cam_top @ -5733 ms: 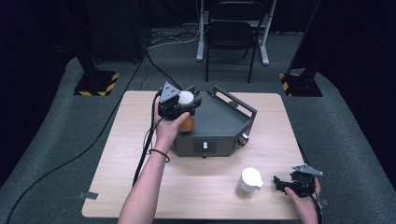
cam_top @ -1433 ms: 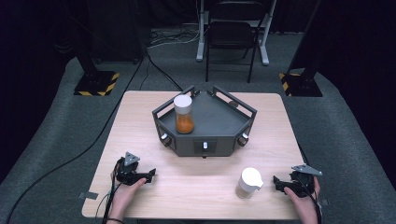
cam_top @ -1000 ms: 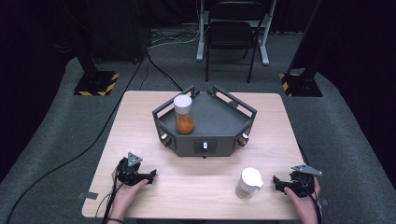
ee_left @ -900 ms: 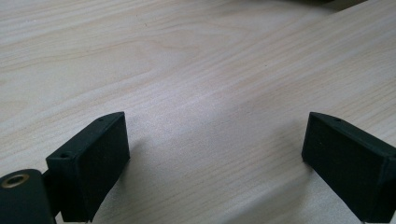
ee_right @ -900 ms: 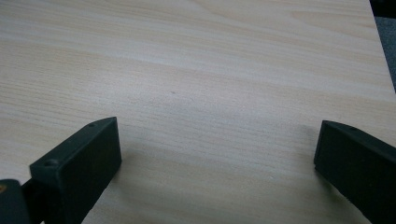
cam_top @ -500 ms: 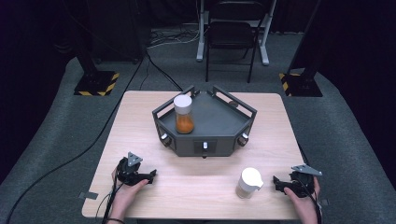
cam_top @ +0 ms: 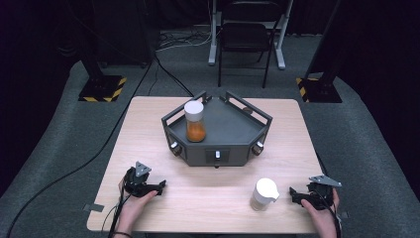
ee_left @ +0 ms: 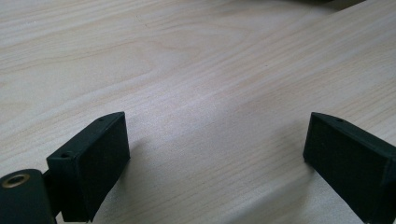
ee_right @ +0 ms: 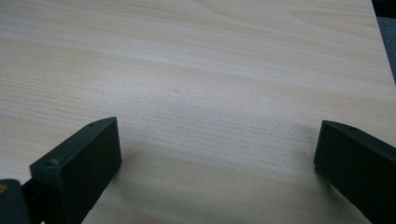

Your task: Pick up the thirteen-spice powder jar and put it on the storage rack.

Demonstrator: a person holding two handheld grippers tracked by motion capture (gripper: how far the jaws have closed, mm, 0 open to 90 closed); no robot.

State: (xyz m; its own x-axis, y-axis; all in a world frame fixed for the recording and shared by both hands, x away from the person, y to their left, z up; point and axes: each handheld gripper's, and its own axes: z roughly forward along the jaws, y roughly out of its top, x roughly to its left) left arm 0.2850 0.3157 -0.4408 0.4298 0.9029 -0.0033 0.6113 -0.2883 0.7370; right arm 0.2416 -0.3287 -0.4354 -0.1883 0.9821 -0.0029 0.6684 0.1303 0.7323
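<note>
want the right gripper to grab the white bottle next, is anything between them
Nothing visible. The right gripper rests open on the table beside the white bottle, with bare wood between them.

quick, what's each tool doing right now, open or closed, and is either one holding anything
Left tool: open, holding nothing, low over the bare table.
Right tool: open, holding nothing, beside the white jar but apart from it.

Resting low on the table point(cam_top: 208, 198): left gripper point(cam_top: 157, 186), right gripper point(cam_top: 295, 195) just beside white jar point(cam_top: 263, 194); orange-filled jar point(cam_top: 194, 121) standing in grey tray point(cam_top: 233, 130).
</note>
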